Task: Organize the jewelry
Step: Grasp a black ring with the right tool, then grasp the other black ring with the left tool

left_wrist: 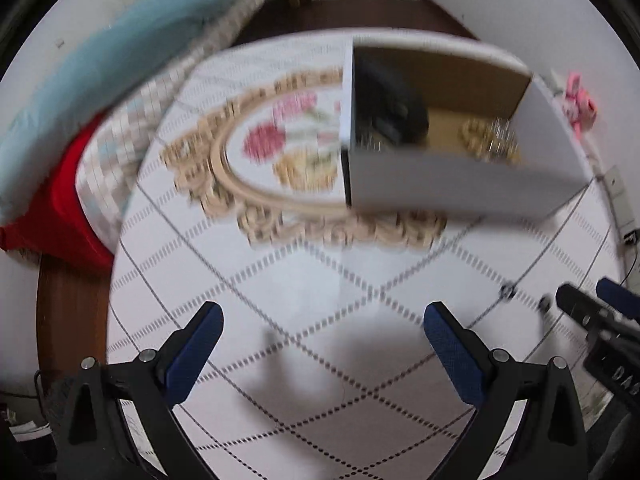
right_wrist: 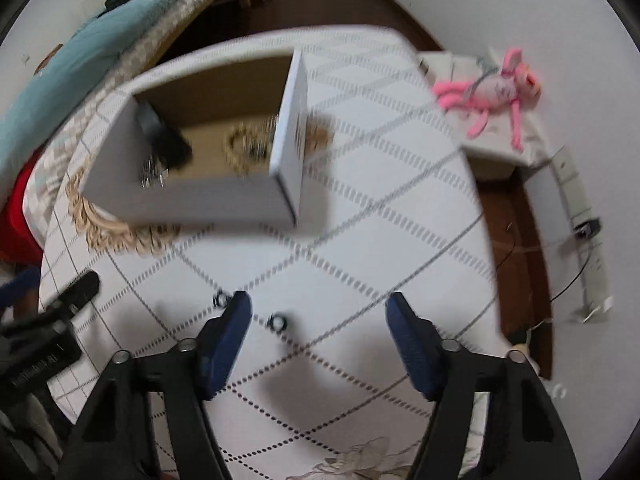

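Note:
A white cardboard box (left_wrist: 452, 184) (right_wrist: 192, 200) stands open on the patterned tablecloth, with a gold bead bracelet (left_wrist: 480, 140) (right_wrist: 236, 148), silver pieces and a black item (left_wrist: 396, 108) (right_wrist: 168, 144) inside. Two small dark rings lie on the cloth: one (right_wrist: 278, 322) between my right gripper's fingers, the other (right_wrist: 221, 299) just left of its left fingertip. They show small in the left wrist view (left_wrist: 507, 290). My left gripper (left_wrist: 322, 320) is open and empty over bare cloth. My right gripper (right_wrist: 318, 312) is open, low over the rings.
The table (right_wrist: 400, 240) is round, with a floral gold-framed print (left_wrist: 280, 148) under the box. A bed with a teal blanket (left_wrist: 120, 40) is at the left. A pink plush toy (right_wrist: 496, 88) lies on a small stand at the right. Cables lie on the floor.

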Demonstrator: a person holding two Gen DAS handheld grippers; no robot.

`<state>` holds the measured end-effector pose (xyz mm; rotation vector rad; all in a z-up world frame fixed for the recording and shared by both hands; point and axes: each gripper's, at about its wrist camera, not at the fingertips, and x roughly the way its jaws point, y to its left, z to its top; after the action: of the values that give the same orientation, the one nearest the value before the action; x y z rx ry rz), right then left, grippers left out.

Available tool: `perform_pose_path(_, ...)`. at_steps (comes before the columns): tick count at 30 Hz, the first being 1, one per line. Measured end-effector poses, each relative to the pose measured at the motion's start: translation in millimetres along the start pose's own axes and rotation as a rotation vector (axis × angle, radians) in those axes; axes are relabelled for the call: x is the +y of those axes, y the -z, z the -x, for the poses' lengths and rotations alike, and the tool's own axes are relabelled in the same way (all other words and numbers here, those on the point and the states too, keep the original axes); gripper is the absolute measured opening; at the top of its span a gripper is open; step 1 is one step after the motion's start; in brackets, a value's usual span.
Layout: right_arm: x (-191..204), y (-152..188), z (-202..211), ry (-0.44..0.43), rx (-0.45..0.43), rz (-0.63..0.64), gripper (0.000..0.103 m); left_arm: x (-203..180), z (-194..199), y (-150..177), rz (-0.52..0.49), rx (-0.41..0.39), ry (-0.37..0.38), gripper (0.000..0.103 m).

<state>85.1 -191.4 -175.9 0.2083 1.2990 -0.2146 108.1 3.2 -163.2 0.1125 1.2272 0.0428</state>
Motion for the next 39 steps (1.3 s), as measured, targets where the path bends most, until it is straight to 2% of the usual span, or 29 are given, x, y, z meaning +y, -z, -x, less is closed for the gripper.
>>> perform_pose_path(2,1,8,-8,-0.029,0.001,-0.006,0.061,0,-5,6,0.001,0.008,-0.001,0.102)
perform_pose_path(6,5,18,-14,-0.074,-0.01,0.001,0.055,-1,-12,11,0.0,0.009,-0.003,0.102)
perform_pose_path(8,8,21,-18,-0.085,-0.003,0.007,0.042,-2,-13,11,0.001,0.011,-0.004,0.102)
perform_pose_path(12,17,24,-21,-0.069,-0.02,0.026,0.03,-2,-12,10,-0.002,0.005,0.004,0.102)
perform_pose_path(14,22,27,-21,-0.031,-0.029,0.049,0.013,-4,-13,8,-0.004,0.006,0.008,0.102)
perform_pose_path(19,21,27,-18,-0.041,-0.03,0.042,0.012,-23,-8,6,-0.036,-0.008,0.052,0.102)
perform_pose_path(24,-6,23,-7,-0.06,-0.054,-0.051,0.012,-57,-3,2,-0.082,-0.025,0.118,0.102)
perform_pose_path(28,-29,20,-4,-0.045,-0.059,-0.106,0.012,-82,-3,1,-0.127,-0.034,0.136,0.102)
perform_pose_path(31,-44,20,-5,-0.032,-0.054,-0.139,0.012,-92,-5,0,-0.149,-0.032,0.143,0.087)
perform_pose_path(33,-52,20,-6,-0.032,-0.051,-0.157,0.012,-96,-9,-1,-0.16,-0.024,0.147,0.083)
perform_pose_path(35,-58,22,-6,-0.033,-0.052,-0.167,0.012,-97,-12,-2,-0.167,-0.024,0.148,0.072)
perform_pose_path(39,-64,21,-6,-0.035,-0.055,-0.184,0.012,-102,-12,-3,-0.168,-0.028,0.157,0.059)
